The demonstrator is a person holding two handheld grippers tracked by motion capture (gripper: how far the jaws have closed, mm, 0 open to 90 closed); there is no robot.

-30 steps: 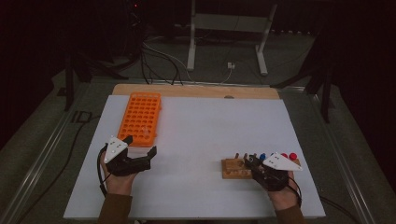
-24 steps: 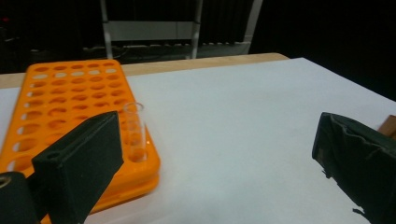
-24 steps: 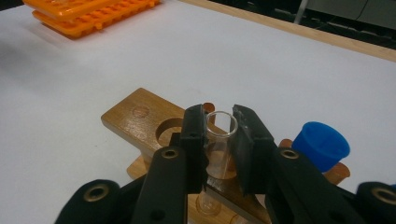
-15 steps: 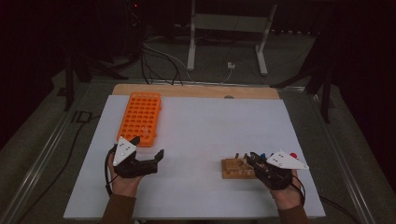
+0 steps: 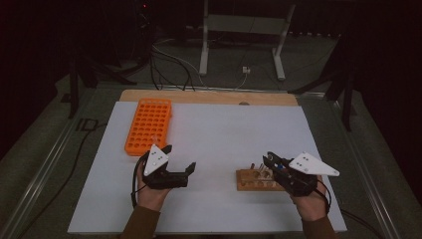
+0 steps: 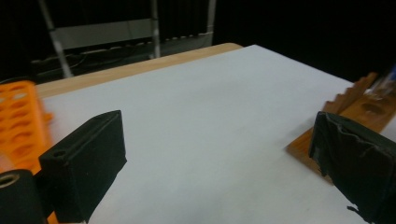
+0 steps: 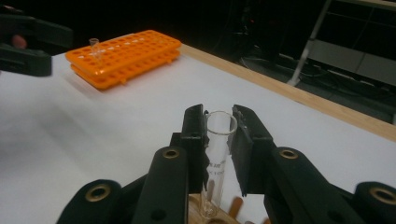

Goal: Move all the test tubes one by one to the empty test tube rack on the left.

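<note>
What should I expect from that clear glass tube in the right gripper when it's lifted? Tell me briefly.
The glass tube looks thin-walled, so probably fragile under a hard squeeze. Its smooth round side may slip between the right gripper pads. Laid on the white table, it would likely roll.

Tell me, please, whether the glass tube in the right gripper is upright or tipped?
Upright: the glass tube stands vertical between the right gripper's fingers, its open mouth upward, above the wooden rack.
</note>
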